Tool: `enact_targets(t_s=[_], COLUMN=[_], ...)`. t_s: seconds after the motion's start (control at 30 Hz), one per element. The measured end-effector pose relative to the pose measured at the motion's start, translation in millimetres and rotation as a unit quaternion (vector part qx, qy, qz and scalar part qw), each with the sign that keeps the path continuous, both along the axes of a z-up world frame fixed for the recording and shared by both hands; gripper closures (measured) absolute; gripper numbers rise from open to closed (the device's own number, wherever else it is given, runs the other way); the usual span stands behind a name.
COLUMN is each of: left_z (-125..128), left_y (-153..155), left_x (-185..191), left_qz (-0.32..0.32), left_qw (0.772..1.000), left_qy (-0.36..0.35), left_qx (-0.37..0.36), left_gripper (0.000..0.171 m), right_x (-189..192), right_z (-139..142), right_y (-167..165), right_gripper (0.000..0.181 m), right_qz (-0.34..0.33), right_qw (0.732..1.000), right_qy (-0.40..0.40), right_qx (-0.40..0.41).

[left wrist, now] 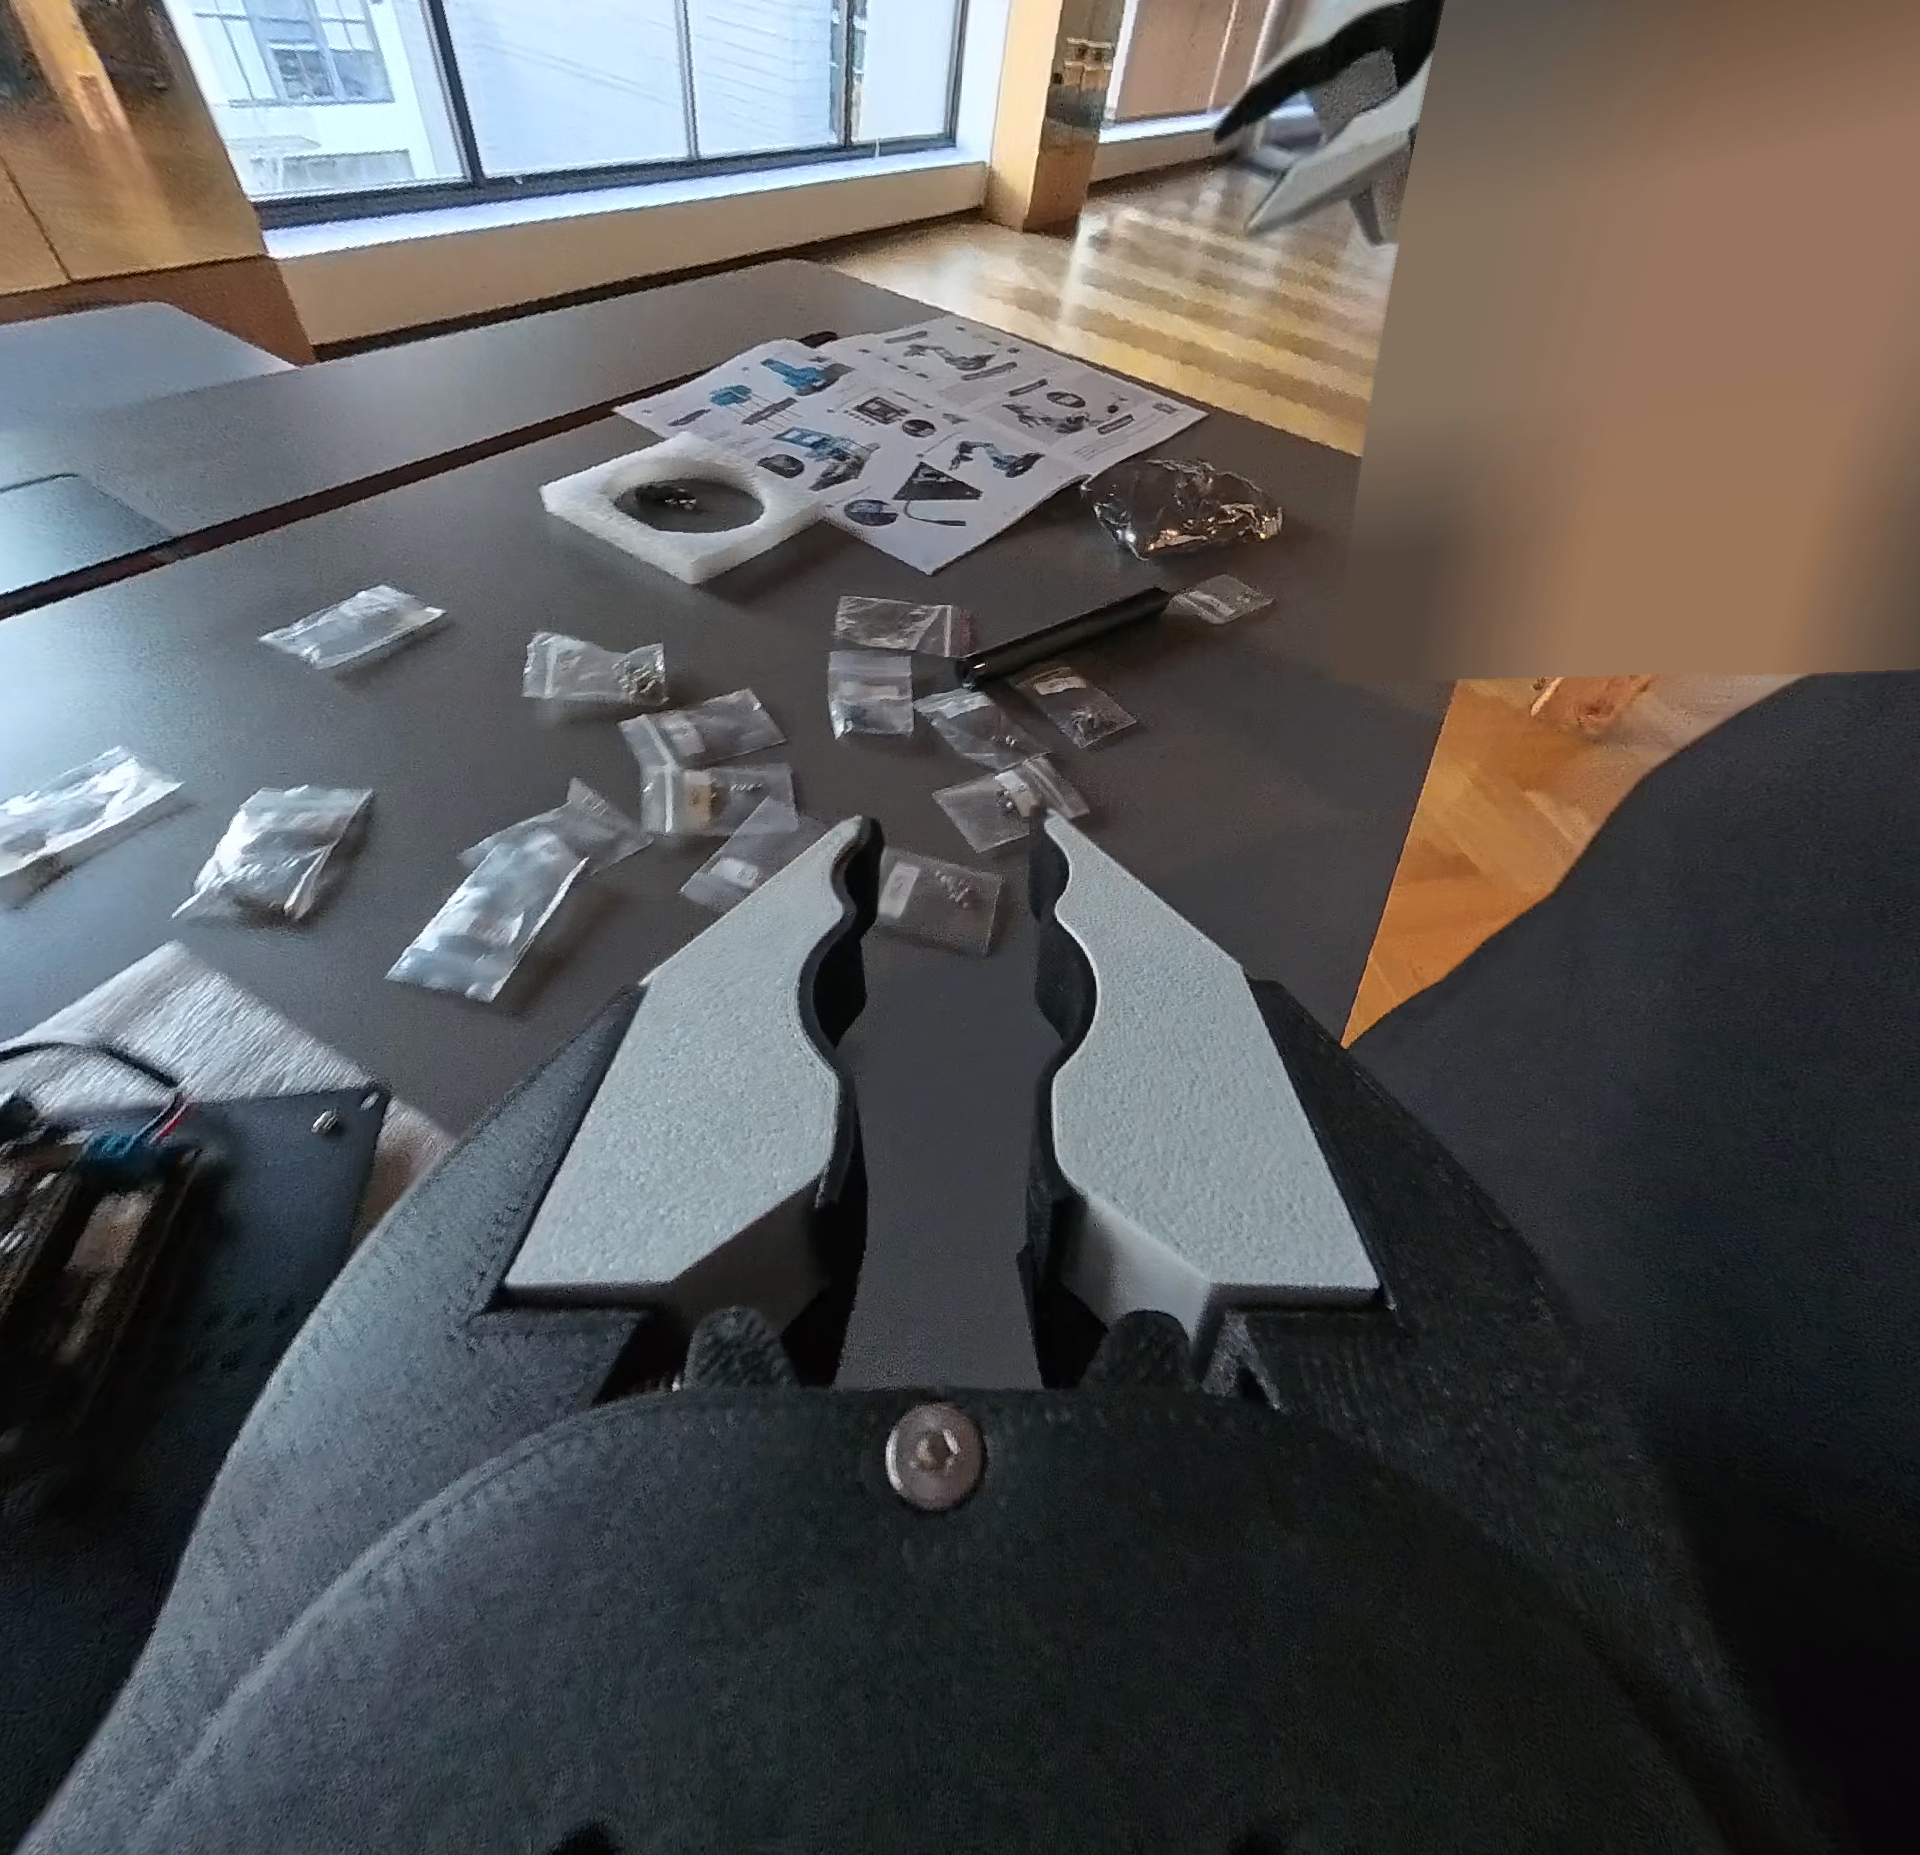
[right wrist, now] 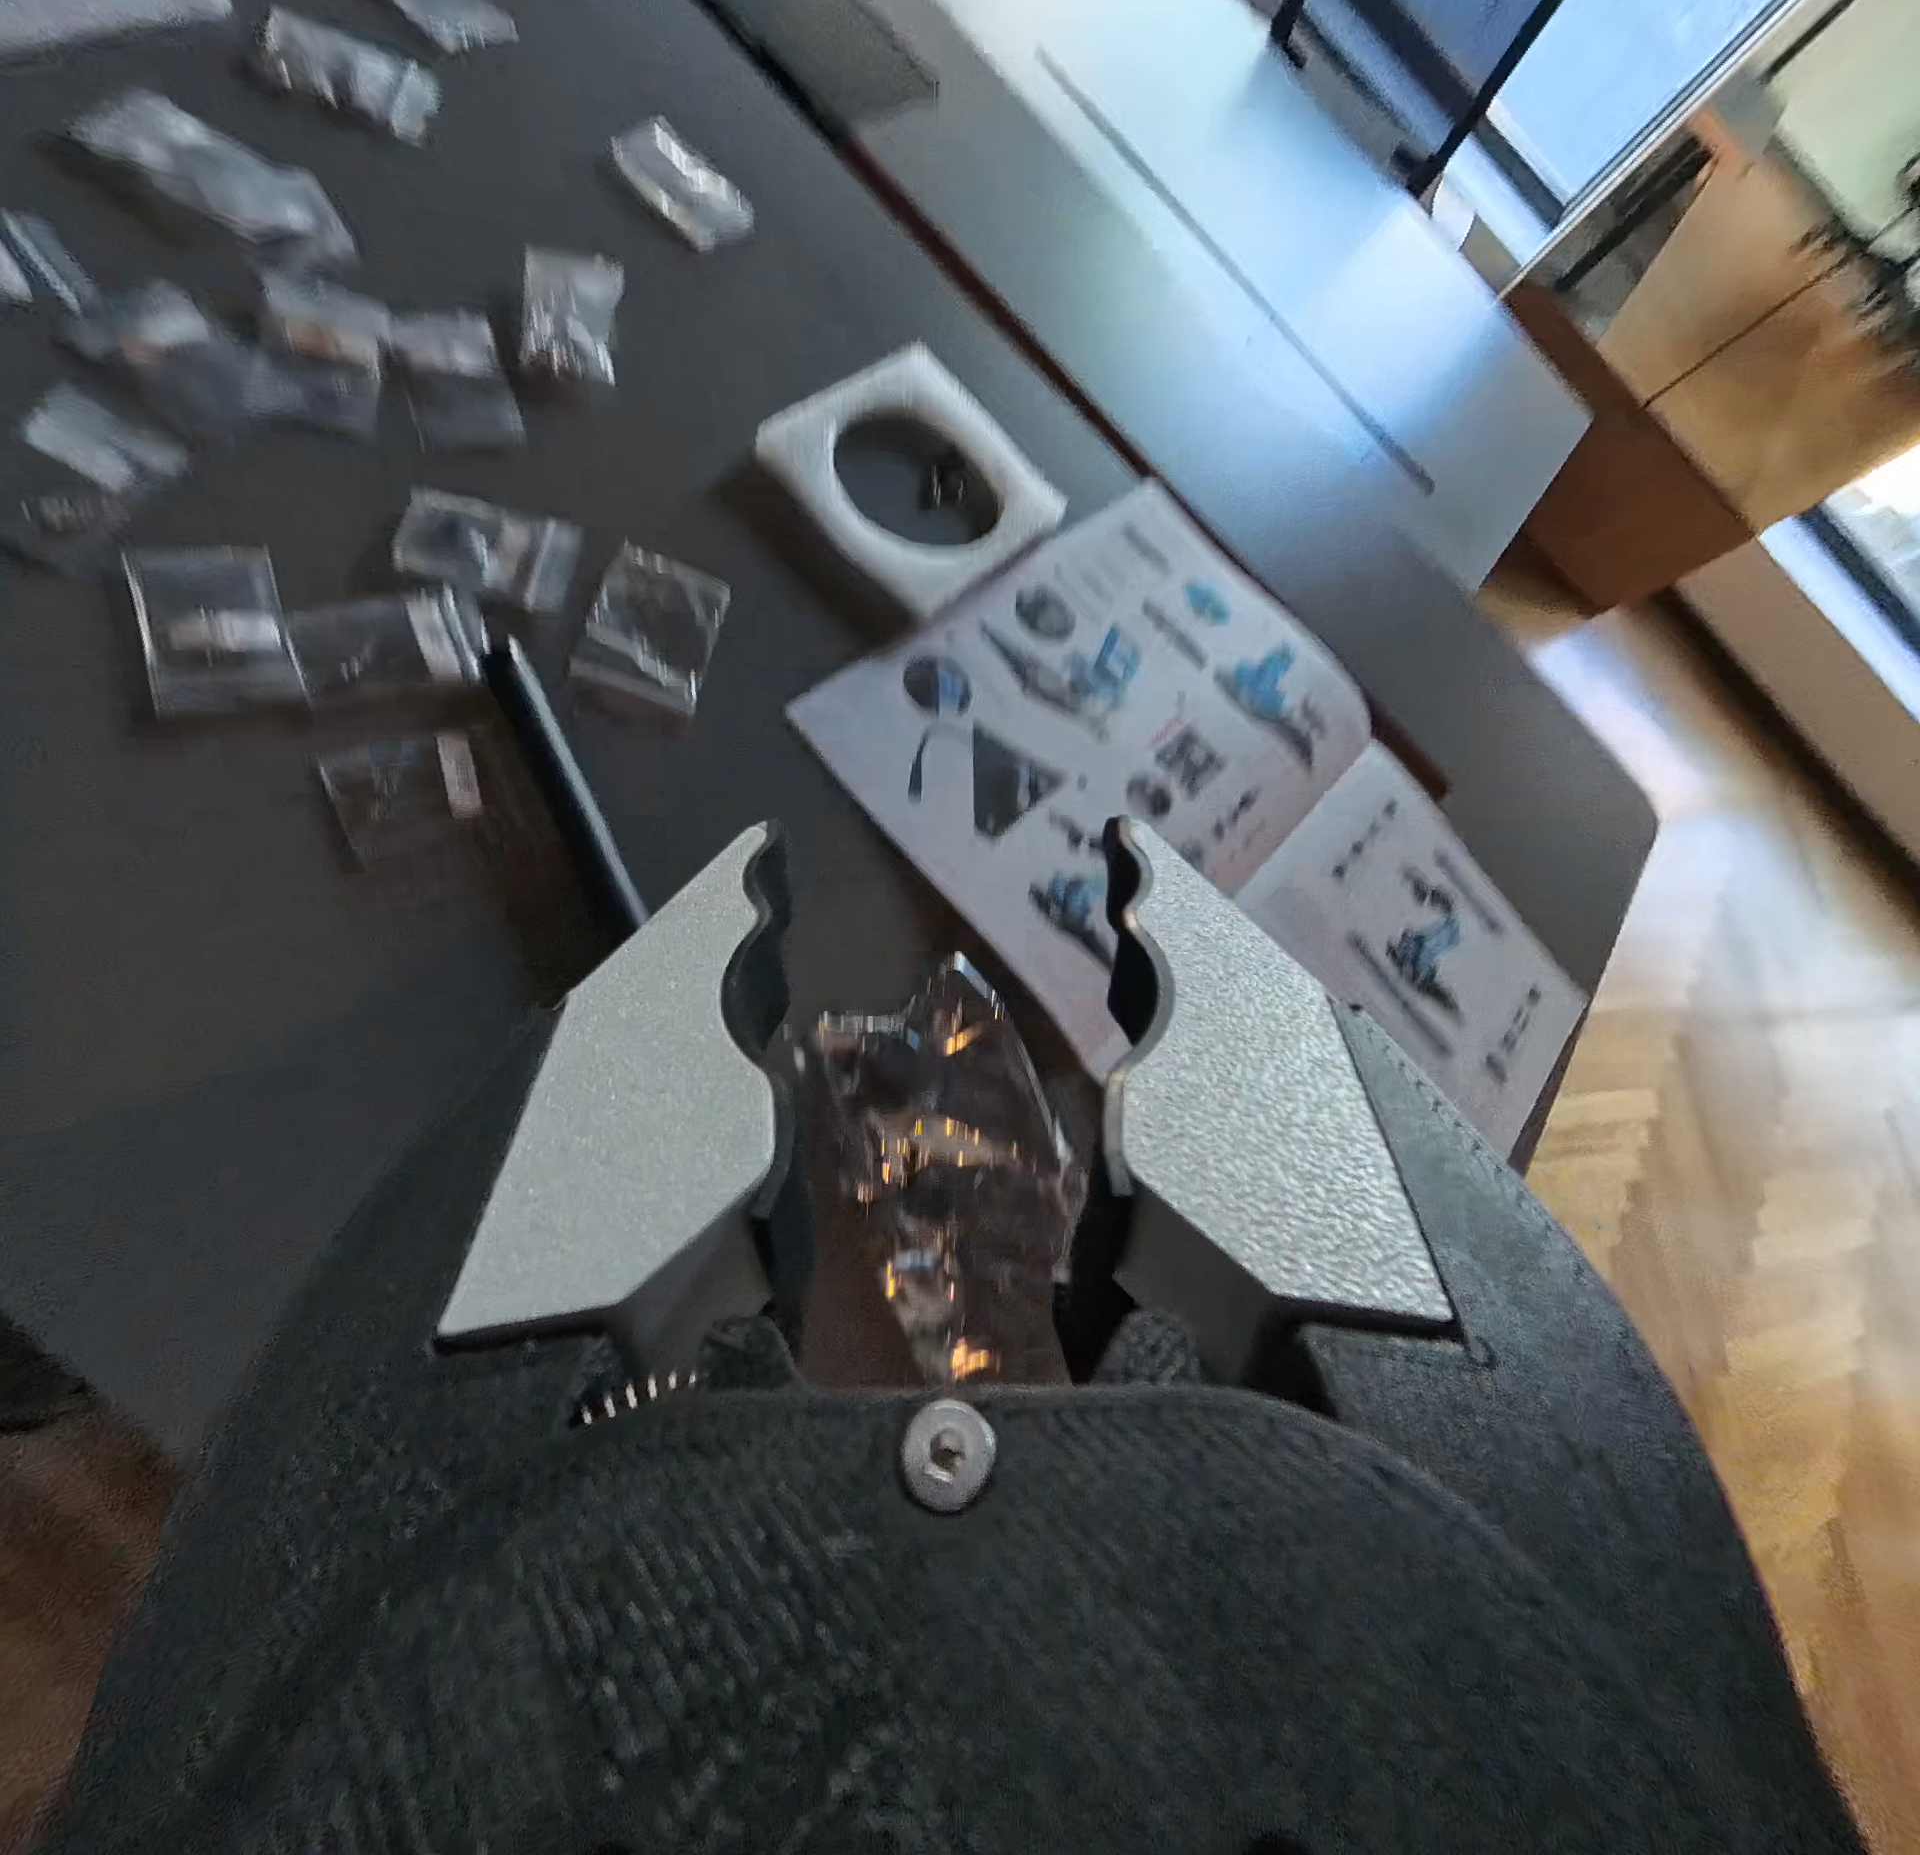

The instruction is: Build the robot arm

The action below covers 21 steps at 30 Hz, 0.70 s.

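Note:
My left gripper (left wrist: 956,839) is open and empty, low over a dark table (left wrist: 1195,870). A small clear bag of parts (left wrist: 940,896) lies just beyond its fingertips, among several similar bags (left wrist: 707,730). My right gripper (right wrist: 943,849) is open, above a crinkled shiny dark bag (right wrist: 935,1130) that shows between its fingers. The view is blurred and I cannot tell if they touch. In the left wrist view this bag (left wrist: 1179,506) lies on the table, and the right gripper (left wrist: 1340,112) shows high at the upper right.
A black rod (left wrist: 1070,631) (right wrist: 566,777), a white foam square with a round hole (left wrist: 675,501) (right wrist: 800,444) and an unfolded picture sheet (left wrist: 914,434) (right wrist: 1091,683) lie on the table. A circuit board with wires (left wrist: 83,1234) sits at the near left. A dark sleeve (left wrist: 1662,1078) is at the right. Left tips to right tips: about 40 cm.

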<state>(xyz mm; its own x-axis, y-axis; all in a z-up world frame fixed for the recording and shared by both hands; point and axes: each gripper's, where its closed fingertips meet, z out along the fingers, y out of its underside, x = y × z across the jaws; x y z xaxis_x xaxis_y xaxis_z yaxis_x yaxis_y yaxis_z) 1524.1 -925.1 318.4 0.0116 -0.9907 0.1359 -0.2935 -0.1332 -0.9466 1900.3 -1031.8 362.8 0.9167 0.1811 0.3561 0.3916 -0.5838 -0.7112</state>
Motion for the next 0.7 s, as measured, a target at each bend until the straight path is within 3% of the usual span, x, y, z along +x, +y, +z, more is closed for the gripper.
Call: enact_targets(t_s=[0.17,0.27,0.4,0.53,0.7], left_z=[0,0,2,-4,-10], left_y=[-28,-45,-60,-70,-70], left_x=[49,75,96,95,73], left_qz=[-0.004,0.005,0.035,0.071,0.114], left_qw=[1.0,1.0,0.999,0.997,0.992], left_qy=[0.018,0.019,0.016,0.032,0.048], left_qx=[0.02,0.009,0.004,-0.004,-0.007], left_gripper=[0.146,0.147,0.147,0.147,0.146], right_x=[32,32,8,-26,-44], right_z=[-62,-86,-102,-109,-125], right_y=[-48,-52,-25,16,78], right_gripper=[0.119,0.119,0.119,0.12,0.121], right_qz=[0.007,0.039,0.123,0.211,0.236], right_qw=[0.997,0.994,0.986,0.971,0.965], right_qy=[0.041,0.07,0.088,0.101,0.098], right_qx=[-0.068,-0.08,-0.071,-0.057,-0.054])
